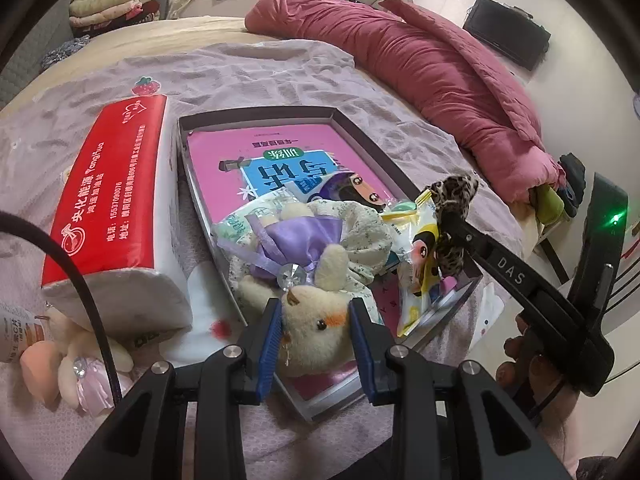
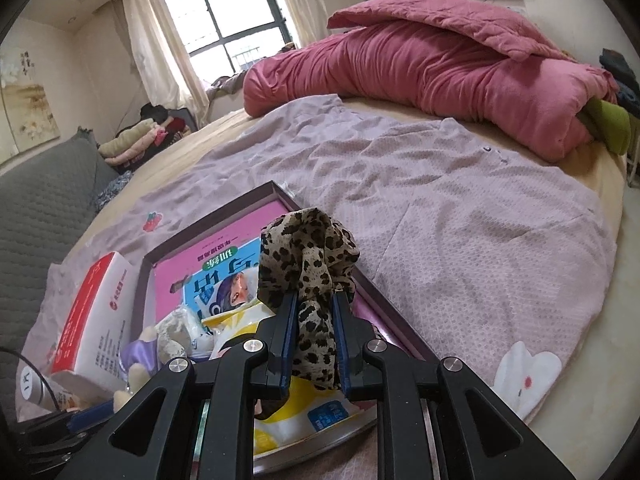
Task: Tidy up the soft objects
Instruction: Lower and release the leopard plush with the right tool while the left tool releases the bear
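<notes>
Left gripper [image 1: 316, 322] clamped on plush [image 1: 310, 330] at tray [image 1: 376, 140] near edge; body half hidden. Right gripper [image 2: 314, 342] pinching leopard scrunchie [image 2: 310, 264] above tray. Lilac sheet [image 2: 460, 216] over bed; pink duvet [image 2: 420, 60] behind.

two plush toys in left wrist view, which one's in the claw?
The cream plush with the purple bow, at the tray's near end: the left claw is shut on its head. The pink plush lies untouched outside, beside the tissue pack.

left gripper [image 1: 314, 322]: black linkage, blue pads, silver screws, black cable | right gripper [image 2: 314, 334]: same, "DAS" lettering, green LED
</notes>
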Demonstrator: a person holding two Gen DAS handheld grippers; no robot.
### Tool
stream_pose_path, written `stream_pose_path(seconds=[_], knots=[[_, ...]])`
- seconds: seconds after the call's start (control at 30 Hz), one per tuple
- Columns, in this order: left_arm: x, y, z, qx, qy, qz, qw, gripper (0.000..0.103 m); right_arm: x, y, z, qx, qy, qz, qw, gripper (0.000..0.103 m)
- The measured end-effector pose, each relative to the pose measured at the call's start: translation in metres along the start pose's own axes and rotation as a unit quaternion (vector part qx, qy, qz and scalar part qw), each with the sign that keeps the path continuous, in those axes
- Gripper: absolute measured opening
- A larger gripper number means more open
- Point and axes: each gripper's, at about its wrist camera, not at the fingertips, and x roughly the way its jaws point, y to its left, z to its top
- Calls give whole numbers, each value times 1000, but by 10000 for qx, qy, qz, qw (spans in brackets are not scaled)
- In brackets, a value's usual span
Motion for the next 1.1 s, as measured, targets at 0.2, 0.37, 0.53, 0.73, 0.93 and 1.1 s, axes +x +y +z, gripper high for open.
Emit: stream_pose_path(seconds=[0.2, 0.37, 0.53, 0.73, 0.93, 1.1], knots=[[2, 4, 2, -79, 22, -27, 10000, 34, 3, -3, -1, 58, 118, 83, 9999, 18], [2, 5, 2, -113, 22, -46, 9999, 34, 4, -11, -4, 156, 288, -116, 9994, 19], [2, 6, 1, -128, 31, -62, 9999, 35, 4, -16, -6, 223, 341, -28, 9992, 22], [2, 9, 2, -185, 46, -121, 9997, 35, -3, -11, -8, 90, 339, 10, 9994, 36], [3, 11, 1, -231, 28, -194, 9995, 36, -23, -7, -8, 2, -54, 104, 9999, 54], [3, 16, 1, -384, -5, -378, 9985, 39, -32, -1, -8, -136, -235, 18, 9996, 58]])
